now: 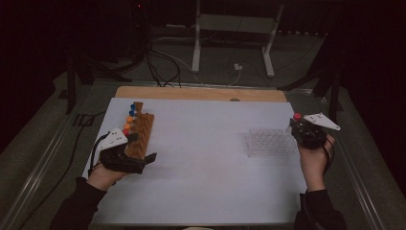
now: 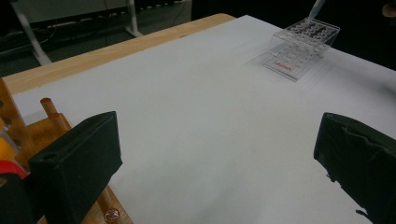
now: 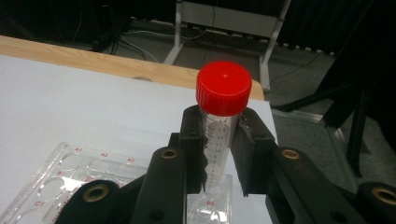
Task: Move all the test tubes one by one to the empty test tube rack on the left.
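My right gripper [image 3: 221, 140] is shut on a clear graduated tube with a red cap [image 3: 223, 88], held upright above the right end of a clear well plate [image 3: 60, 179]. In the high view that right gripper [image 1: 300, 125] sits just right of the well plate [image 1: 269, 142], red cap [image 1: 297, 116] on top. My left gripper [image 1: 143, 153] is open beside a wooden rack [image 1: 140, 132] holding several tubes with blue, orange and red caps [image 1: 129, 118]. Its own view shows the left gripper [image 2: 215, 158] with jaws wide apart over bare white mat and the rack [image 2: 51, 122] at left.
A white mat [image 1: 206, 158] covers the table, with a wooden edge [image 1: 201, 93] along the far side. Beyond it stand a table frame's legs [image 1: 196, 43] and cables on a dark floor. A metal rail [image 1: 356, 167] runs along the right.
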Demonstrator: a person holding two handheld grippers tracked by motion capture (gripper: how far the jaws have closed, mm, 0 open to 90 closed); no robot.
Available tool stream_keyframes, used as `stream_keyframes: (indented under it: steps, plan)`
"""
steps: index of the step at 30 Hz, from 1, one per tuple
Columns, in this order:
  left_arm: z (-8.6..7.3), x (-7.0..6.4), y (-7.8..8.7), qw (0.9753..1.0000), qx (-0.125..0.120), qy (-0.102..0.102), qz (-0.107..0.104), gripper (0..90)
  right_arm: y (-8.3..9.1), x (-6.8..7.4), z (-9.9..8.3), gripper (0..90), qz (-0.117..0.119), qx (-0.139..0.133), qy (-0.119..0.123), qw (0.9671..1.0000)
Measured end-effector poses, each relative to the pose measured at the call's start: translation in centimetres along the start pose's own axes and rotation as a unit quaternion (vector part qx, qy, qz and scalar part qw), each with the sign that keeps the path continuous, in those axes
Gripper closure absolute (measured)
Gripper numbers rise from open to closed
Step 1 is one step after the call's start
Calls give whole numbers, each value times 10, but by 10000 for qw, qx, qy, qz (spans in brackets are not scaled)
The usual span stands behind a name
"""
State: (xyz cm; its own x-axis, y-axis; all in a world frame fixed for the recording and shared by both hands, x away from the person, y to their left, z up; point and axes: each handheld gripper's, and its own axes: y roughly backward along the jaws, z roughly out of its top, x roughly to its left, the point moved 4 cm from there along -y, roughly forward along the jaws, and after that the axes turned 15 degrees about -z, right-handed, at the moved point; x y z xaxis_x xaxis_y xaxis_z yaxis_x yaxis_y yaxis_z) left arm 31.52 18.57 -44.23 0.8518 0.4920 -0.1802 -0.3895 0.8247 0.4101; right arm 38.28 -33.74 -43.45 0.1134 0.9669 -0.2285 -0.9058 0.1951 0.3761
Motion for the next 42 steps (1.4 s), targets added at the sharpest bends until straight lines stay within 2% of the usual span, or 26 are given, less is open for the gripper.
stream_keyframes:
  steps: [3,6,11,15,21,26,31,36,39,42]
  plan:
    - [1,0,0,10000,2,-6,-18,16,6,4,5,749,-9,-123,92,9999]
    - [1,-1,0,10000,-4,7,-31,16,14,9,11,749,95,-251,119,9996]
    - [1,-3,-2,10000,36,-21,-76,16,26,26,18,749,624,-319,47,9975]
    - [3,-5,-4,9999,35,-39,-118,16,34,45,21,749,1033,-328,83,9941]
    - [5,-9,-8,9997,44,-38,-227,16,42,71,21,749,1515,-314,218,9877]
    - [8,-13,-13,9995,97,-101,-296,17,49,94,19,750,1900,-278,366,9807]
    - [14,-18,-19,9990,81,-153,-400,17,56,115,15,750,2186,-270,560,9738]
    - [19,-22,-25,9989,90,-229,-409,17,62,129,14,749,2453,-275,663,9668]
    - [22,-24,-29,9985,82,-232,-487,17,66,138,11,749,2576,-266,763,9629]
    - [24,-28,-33,9979,80,-272,-583,17,71,149,8,750,2740,-241,865,9575]
